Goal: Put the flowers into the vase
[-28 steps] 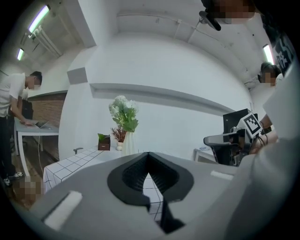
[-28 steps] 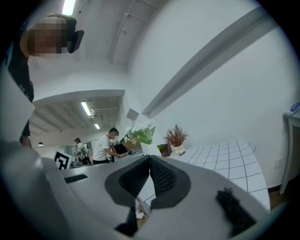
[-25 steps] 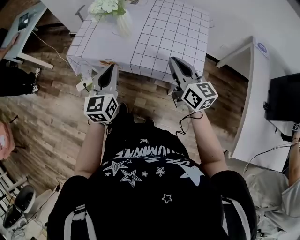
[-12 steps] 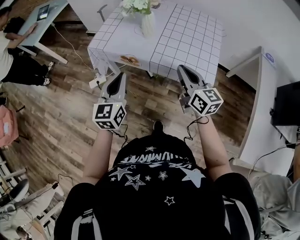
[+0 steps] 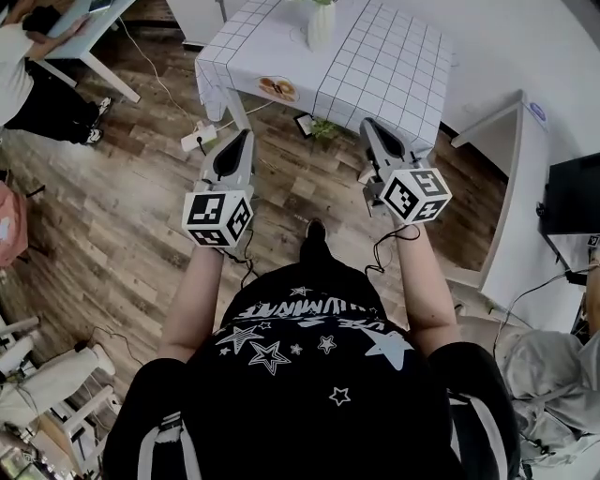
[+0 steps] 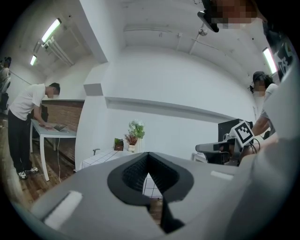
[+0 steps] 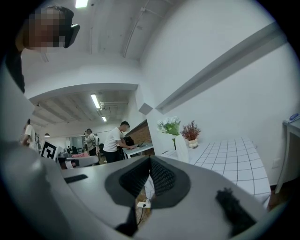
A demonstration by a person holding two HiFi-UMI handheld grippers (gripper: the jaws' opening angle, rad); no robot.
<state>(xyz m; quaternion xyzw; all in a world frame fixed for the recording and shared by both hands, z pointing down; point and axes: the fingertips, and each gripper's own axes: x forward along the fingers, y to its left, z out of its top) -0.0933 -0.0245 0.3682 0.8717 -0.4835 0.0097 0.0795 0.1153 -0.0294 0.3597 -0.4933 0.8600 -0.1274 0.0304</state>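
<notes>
The white vase (image 5: 321, 21) stands at the far side of the grid-cloth table (image 5: 394, 66), cut by the head view's top edge. In the left gripper view the vase (image 6: 138, 144) holds white and green flowers (image 6: 137, 128). The right gripper view shows the same vase (image 7: 181, 147) and flowers (image 7: 169, 125). My left gripper (image 5: 247, 137) and right gripper (image 5: 367, 124) are both shut and empty. They point level toward the table from over the wooden floor, well short of its near edge. A small green sprig (image 5: 323, 128) lies on the floor under the table's edge.
A red plant in a small pot (image 7: 191, 133) stands by the vase. A white power strip (image 5: 199, 139) and cables lie on the floor at the table's left. A white counter (image 5: 511, 187) runs along the right. A person (image 5: 23, 75) leans at a desk at the far left.
The table and vase have slid toward the top of the head view as I stepped back from them. Both grippers came away with me and stayed shut.
</notes>
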